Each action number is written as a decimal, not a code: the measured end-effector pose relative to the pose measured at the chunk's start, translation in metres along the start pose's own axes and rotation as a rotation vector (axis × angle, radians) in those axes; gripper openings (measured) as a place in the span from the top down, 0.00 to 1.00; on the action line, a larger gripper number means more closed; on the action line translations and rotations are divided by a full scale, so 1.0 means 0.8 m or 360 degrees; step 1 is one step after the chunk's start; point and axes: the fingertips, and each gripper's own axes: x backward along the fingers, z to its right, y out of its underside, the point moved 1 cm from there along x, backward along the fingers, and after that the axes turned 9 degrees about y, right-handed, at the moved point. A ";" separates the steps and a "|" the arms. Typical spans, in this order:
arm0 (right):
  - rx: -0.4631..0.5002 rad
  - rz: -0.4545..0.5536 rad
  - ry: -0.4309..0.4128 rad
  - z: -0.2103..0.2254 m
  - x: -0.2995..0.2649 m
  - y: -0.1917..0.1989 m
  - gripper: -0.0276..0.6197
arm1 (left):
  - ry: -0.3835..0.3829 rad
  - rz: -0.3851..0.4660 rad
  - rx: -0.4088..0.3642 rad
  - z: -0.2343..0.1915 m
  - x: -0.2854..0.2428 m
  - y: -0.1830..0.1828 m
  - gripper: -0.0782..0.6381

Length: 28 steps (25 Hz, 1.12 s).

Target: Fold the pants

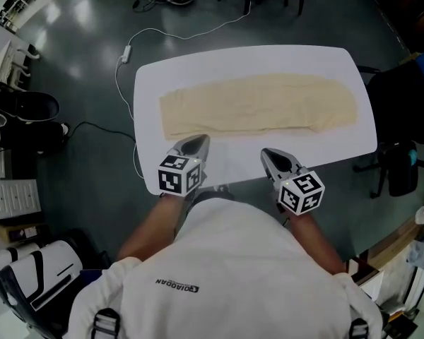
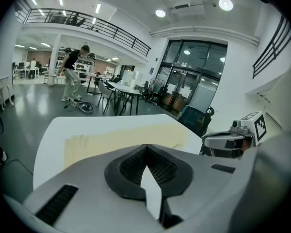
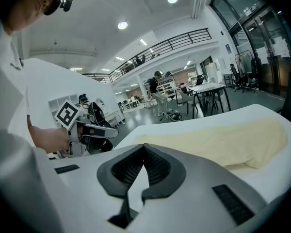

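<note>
The cream pants (image 1: 258, 104) lie flat in a long strip across the middle of the white surface (image 1: 240, 56), reaching from near its left edge to near its right edge. The left gripper (image 1: 196, 141) is at the near edge, its tip by the strip's near border, with its fingers pressed together on nothing. The right gripper (image 1: 267, 154) is at the same edge, just short of the fabric. Its fingers are also together and empty.
</note>
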 end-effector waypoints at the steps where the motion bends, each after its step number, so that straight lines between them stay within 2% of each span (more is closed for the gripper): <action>1: -0.0001 -0.0009 -0.0007 0.002 -0.008 -0.004 0.93 | -0.0013 0.0000 0.0009 -0.008 -0.003 -0.003 0.86; 8: 0.0039 -0.0085 -0.0053 0.015 -0.065 -0.026 0.93 | -0.0144 -0.0011 0.0054 -0.074 -0.011 -0.015 0.86; 10: 0.0050 -0.0115 -0.0071 0.013 -0.083 -0.029 0.93 | -0.0216 -0.0015 0.0096 -0.107 -0.009 -0.009 0.86; 16: 0.0059 -0.0209 -0.0109 0.012 -0.117 -0.031 0.93 | -0.0515 -0.0018 0.0319 -0.220 0.003 0.021 0.86; 20: 0.0049 -0.0246 -0.0110 0.021 -0.127 -0.024 0.93 | -0.0632 -0.0064 0.0368 -0.274 -0.004 0.035 0.85; 21: 0.0048 -0.0254 -0.0114 0.023 -0.128 -0.023 0.93 | -0.0653 -0.0077 0.0368 -0.284 -0.008 0.038 0.84; 23: 0.0057 -0.0271 -0.0131 0.029 -0.133 -0.019 0.93 | -0.0690 -0.0096 0.0376 -0.301 -0.017 0.042 0.74; 28: 0.0070 -0.0319 -0.0181 0.048 -0.136 -0.012 0.93 | -0.0801 -0.0169 0.0403 -0.334 -0.042 0.053 0.70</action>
